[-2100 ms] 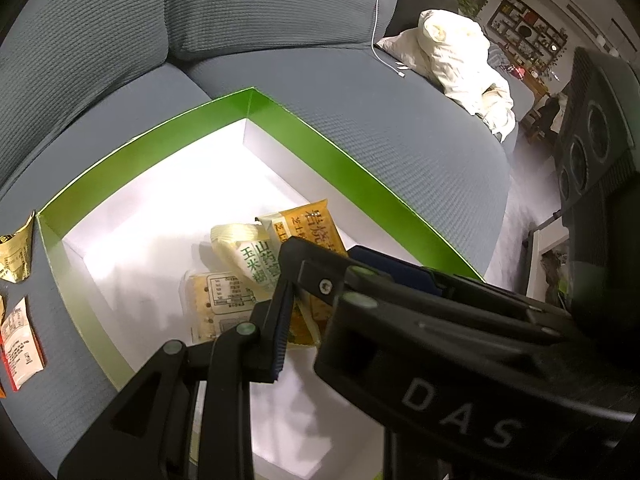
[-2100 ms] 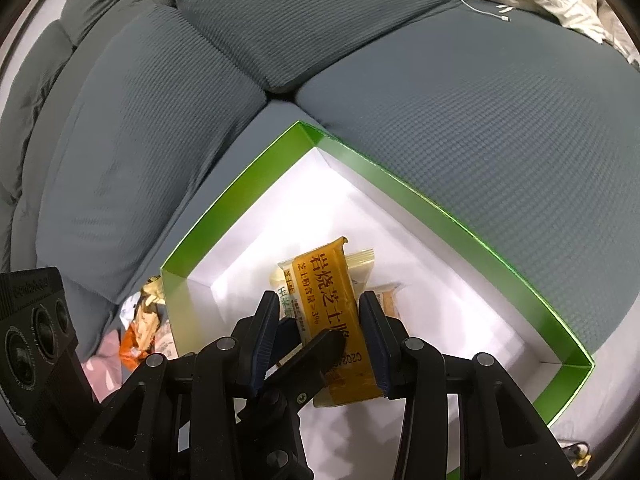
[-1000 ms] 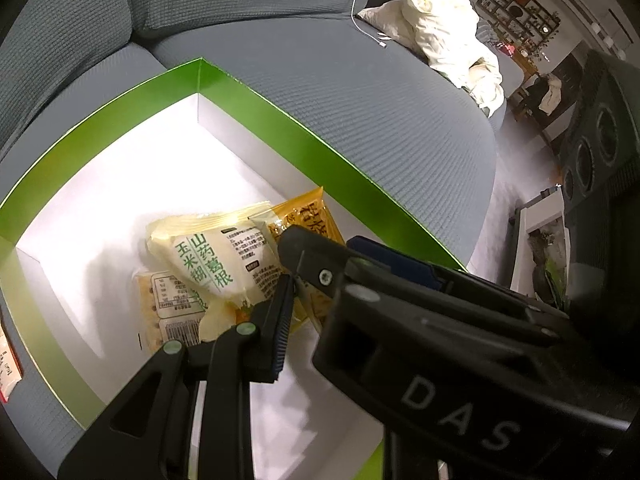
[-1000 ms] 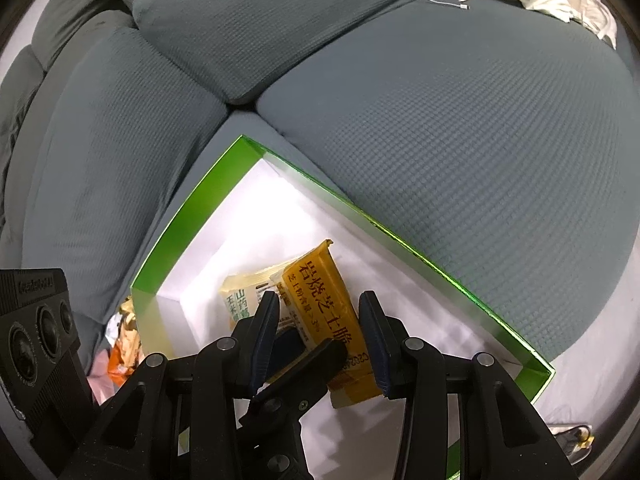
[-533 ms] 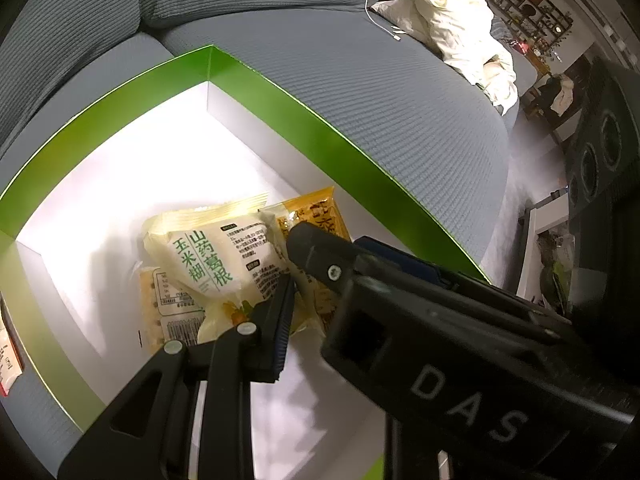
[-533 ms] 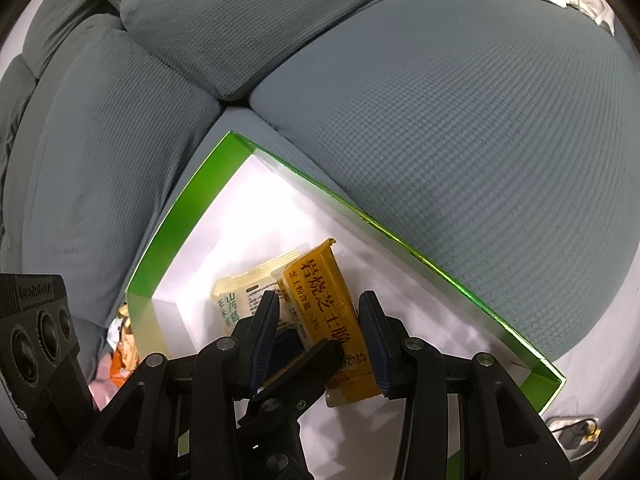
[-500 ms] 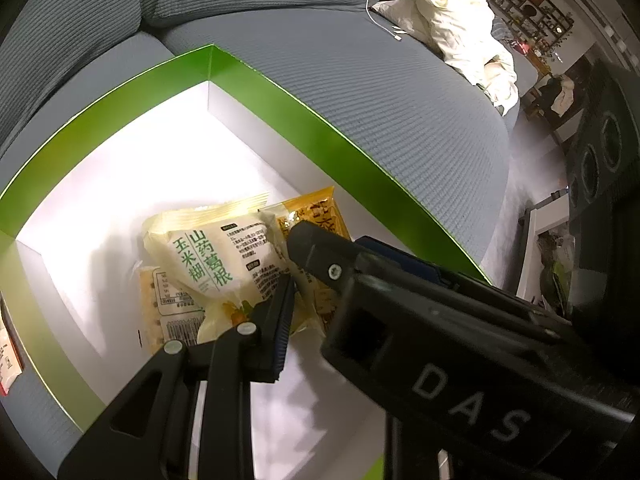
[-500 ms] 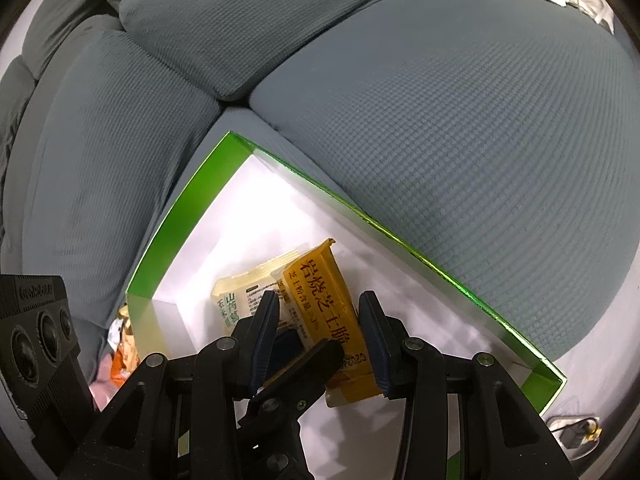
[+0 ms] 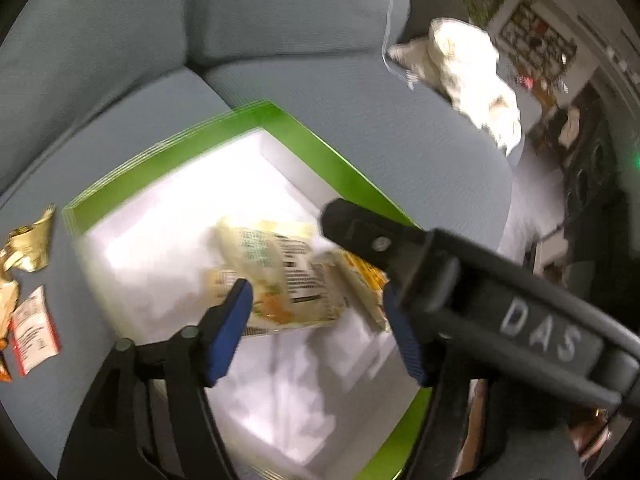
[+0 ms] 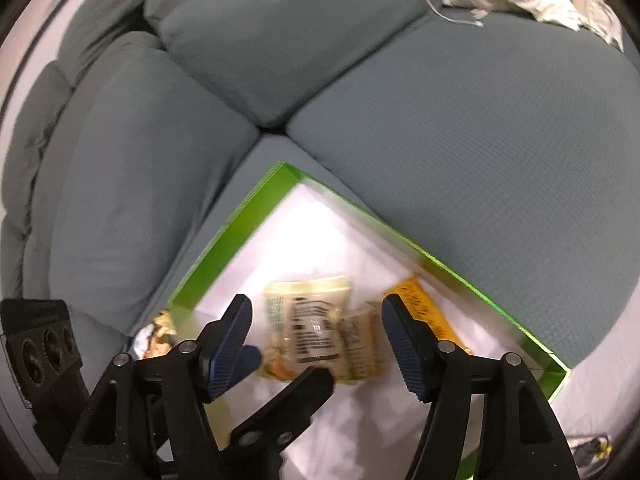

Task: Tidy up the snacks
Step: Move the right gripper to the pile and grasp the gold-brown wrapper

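Grey sofa [image 10: 460,128]: green box [image 10: 224,256], loose wrappers [image 9: 28,240].

Grey sofa [image 10: 460,120] with cream cloth [image 9: 472,68]; possibly shelves [image 9: 536,44] beyond, blurred.

green-rimmed white box [image 10: 224,256], orange packet [image 10: 424,312], grey ribbed sofa [image 10: 460,120]

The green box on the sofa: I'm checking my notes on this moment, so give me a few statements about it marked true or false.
1. Both grippers, left and right, are open. True.
2. The orange packet is clamped in the right gripper. False: it lies loose in the green box.
3. The pale packet lies inside the box. True.
4. The box stands on a wooden table. False: it rests on the grey sofa.
5. Some wrappers lie outside the box. True.
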`<state>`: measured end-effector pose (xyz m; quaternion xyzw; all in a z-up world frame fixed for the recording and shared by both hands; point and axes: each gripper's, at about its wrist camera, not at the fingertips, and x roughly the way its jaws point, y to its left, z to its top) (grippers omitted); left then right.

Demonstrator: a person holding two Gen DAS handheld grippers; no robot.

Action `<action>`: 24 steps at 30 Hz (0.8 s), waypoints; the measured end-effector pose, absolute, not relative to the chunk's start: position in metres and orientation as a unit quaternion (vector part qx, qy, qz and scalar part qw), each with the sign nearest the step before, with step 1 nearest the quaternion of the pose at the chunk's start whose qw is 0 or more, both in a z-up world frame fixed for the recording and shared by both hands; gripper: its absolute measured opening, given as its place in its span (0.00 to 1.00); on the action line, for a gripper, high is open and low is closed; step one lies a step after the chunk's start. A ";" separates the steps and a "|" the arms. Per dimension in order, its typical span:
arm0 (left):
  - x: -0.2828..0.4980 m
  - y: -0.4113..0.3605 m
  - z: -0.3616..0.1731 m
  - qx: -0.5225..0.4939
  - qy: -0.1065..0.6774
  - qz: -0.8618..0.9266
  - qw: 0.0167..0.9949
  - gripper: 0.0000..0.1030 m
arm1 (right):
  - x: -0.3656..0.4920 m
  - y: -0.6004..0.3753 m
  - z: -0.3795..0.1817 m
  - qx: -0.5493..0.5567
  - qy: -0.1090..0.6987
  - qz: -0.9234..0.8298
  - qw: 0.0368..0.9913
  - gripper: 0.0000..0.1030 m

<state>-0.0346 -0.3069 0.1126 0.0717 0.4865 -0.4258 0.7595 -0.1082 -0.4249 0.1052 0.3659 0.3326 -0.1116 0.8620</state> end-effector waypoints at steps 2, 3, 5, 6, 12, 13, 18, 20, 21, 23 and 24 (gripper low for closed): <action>-0.030 -0.280 0.124 0.039 0.473 -0.419 0.774 0.74 | -0.107 -0.418 0.111 0.357 0.323 -0.104 0.870 0.71; -0.028 -0.269 0.128 0.025 0.466 -0.414 0.781 0.76 | -0.106 -0.414 0.114 0.353 0.318 -0.100 0.874 0.72; -0.022 -0.234 0.139 -0.006 0.445 -0.398 0.802 0.79 | -0.102 -0.405 0.120 0.344 0.307 -0.086 0.883 0.74; -0.021 -0.220 0.142 -0.014 0.436 -0.389 0.812 0.83 | -0.100 -0.398 0.123 0.338 0.302 -0.078 0.888 0.76; -0.007 -0.103 0.144 -0.045 0.396 -0.264 0.878 0.90 | -0.080 -0.356 0.139 0.311 0.290 -0.033 0.904 0.81; -0.004 -0.087 0.141 -0.050 0.395 -0.245 0.884 0.91 | -0.073 -0.342 0.142 0.303 0.294 -0.020 0.906 0.81; 0.010 -0.004 0.103 -0.101 0.414 -0.153 0.892 0.93 | -0.029 -0.281 0.141 0.275 0.349 0.035 0.895 0.82; 0.015 0.015 0.087 -0.118 0.426 -0.136 0.887 0.93 | 0.003 -0.252 0.132 0.270 0.394 0.056 0.877 0.82; 0.019 0.024 0.081 -0.126 0.430 -0.121 0.886 0.93 | 0.017 -0.241 0.126 0.269 0.415 0.056 0.868 0.82; 0.024 0.035 0.075 -0.135 0.442 -0.094 0.882 0.92 | 0.050 -0.217 0.115 0.244 0.453 0.047 0.856 0.82; 0.025 0.036 0.075 -0.139 0.442 -0.094 0.881 0.92 | 0.062 -0.208 0.112 0.224 0.466 0.036 0.855 0.82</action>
